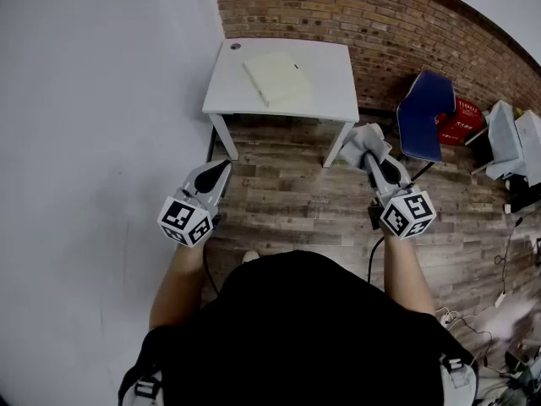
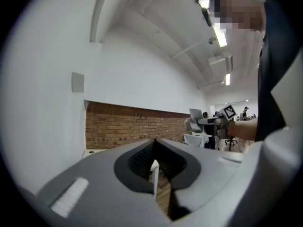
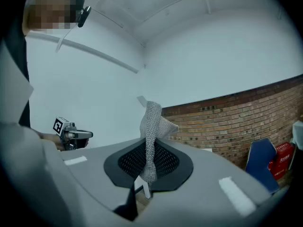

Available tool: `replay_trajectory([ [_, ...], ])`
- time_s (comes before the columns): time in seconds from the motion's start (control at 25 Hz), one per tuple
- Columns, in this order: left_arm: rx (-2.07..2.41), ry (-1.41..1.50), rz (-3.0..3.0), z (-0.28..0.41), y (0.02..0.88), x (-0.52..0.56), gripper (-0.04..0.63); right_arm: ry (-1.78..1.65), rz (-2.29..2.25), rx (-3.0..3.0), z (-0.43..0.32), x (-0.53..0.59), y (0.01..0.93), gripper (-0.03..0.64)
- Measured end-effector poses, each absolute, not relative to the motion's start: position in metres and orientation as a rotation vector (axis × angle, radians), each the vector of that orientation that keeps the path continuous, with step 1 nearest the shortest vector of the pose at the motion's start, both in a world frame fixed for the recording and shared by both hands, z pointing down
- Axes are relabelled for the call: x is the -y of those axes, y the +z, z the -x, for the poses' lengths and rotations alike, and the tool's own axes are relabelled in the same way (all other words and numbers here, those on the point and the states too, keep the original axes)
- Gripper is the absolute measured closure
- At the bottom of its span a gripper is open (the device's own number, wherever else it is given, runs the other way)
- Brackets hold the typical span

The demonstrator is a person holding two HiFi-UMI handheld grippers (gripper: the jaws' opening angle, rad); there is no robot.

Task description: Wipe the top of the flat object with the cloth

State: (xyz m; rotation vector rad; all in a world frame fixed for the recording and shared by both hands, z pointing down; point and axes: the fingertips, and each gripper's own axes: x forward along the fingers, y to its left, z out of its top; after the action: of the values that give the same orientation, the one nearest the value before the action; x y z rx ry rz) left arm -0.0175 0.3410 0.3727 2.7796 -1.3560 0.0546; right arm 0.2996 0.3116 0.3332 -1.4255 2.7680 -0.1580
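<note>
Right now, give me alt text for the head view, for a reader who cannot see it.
A person seen from above holds two grippers over a wooden floor: the right gripper is shut on a grey cloth, the left gripper is shut and empty. Ahead stands a white table against a brick wall, with a pale flat pad on it.

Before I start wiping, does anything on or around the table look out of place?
Nothing looks spilled or damaged. The flat object lies skewed to the table edges; the cloth is bunched in the right gripper, not yet at the table.
</note>
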Motion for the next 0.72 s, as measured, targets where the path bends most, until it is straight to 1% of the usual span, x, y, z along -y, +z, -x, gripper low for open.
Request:
replay_trajectory([
  [0.72, 1.375, 0.066, -2.77, -0.009, 0.379, -0.336, 0.594, -0.22, 1.398, -2.737, -0.333, -0.298, 0.345, 0.601],
])
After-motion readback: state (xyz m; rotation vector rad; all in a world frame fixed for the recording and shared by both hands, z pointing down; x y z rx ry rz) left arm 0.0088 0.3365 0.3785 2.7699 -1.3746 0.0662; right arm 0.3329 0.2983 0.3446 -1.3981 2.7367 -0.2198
